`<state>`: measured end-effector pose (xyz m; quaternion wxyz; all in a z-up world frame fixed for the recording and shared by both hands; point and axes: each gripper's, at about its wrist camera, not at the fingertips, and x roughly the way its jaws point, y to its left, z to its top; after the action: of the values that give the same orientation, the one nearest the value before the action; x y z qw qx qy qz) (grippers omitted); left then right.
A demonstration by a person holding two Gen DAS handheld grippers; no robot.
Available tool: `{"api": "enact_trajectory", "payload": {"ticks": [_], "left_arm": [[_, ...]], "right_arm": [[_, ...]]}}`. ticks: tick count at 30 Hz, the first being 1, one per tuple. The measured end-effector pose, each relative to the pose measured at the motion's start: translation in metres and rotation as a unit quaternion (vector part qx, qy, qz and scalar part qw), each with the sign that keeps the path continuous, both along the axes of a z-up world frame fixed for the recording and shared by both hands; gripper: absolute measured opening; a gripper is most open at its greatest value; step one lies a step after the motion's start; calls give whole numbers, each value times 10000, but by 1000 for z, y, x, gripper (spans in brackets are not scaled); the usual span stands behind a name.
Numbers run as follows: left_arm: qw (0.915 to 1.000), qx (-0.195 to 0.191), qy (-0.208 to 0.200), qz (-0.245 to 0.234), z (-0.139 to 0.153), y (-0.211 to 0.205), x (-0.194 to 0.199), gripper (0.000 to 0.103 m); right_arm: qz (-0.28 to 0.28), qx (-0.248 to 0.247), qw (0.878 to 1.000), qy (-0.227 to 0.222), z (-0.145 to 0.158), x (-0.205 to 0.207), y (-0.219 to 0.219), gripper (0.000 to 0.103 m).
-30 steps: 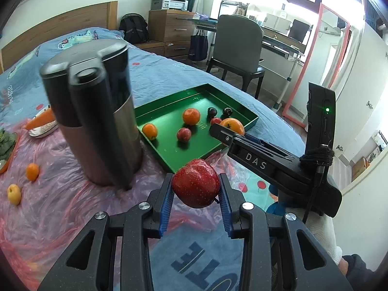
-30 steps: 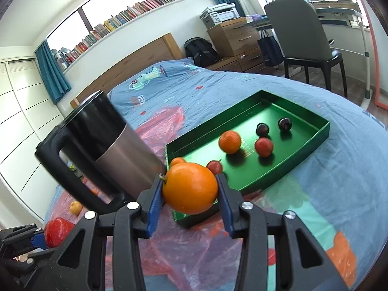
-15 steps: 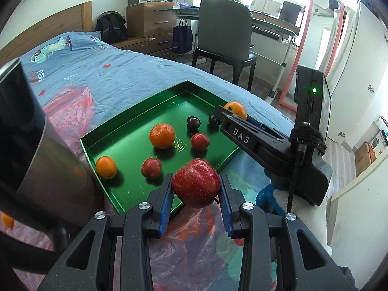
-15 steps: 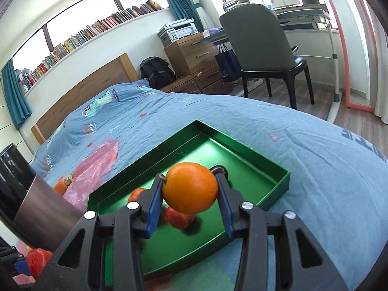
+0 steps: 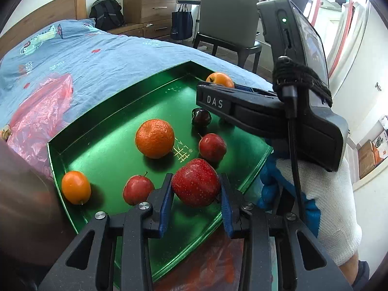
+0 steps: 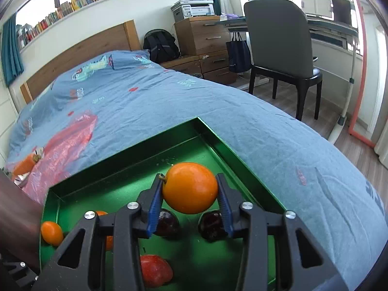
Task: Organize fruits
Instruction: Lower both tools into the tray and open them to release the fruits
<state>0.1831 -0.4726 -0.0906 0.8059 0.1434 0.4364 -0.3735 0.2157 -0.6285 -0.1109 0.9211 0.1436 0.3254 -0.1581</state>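
A green tray (image 5: pixel 116 111) lies on the blue bedspread. My left gripper (image 5: pixel 196 195) is shut on a red apple (image 5: pixel 195 181), held just above the tray's near side. On the tray floor lie a large orange (image 5: pixel 154 138), a small orange fruit (image 5: pixel 76 187), two small red fruits (image 5: pixel 212 147) (image 5: pixel 137 189) and a dark plum (image 5: pixel 201 117). My right gripper (image 6: pixel 190 202) is shut on a smooth orange fruit (image 6: pixel 190 187) over the tray's (image 6: pixel 218 145) far corner, with two dark plums (image 6: pixel 167 223) (image 6: pixel 210 225) beneath it. The right gripper's body (image 5: pixel 262 111) crosses the left wrist view.
A blurred dark kettle body (image 5: pixel 26 206) fills the lower left, close beside the tray. Pink plastic sheet (image 5: pixel 38 111) covers the bed left of the tray, with a carrot (image 6: pixel 23 167) on it. A grey chair (image 6: pixel 278 43), desk and wooden drawers stand beyond the bed.
Both grippers have swung right, away from the kettle, and sunk over the green tray, each keeping its fruit. The tray now fills both views.
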Motion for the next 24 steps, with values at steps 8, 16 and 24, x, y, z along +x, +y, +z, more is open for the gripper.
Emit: {"api": "enact_trajectory", "payload": {"ticks": [8, 16, 24], "left_arm": [[9998, 78, 152, 47, -21, -8, 10, 31], [9997, 154, 157, 45, -32, -11, 8, 31], [9996, 184, 214, 48, -29, -13, 8, 32]], "right_arm": [[-4, 29, 9995, 325, -10, 7, -3, 48], [23, -33, 9984, 572, -13, 11, -1, 49], [70, 5, 9987, 505, -10, 11, -1, 71]]}}
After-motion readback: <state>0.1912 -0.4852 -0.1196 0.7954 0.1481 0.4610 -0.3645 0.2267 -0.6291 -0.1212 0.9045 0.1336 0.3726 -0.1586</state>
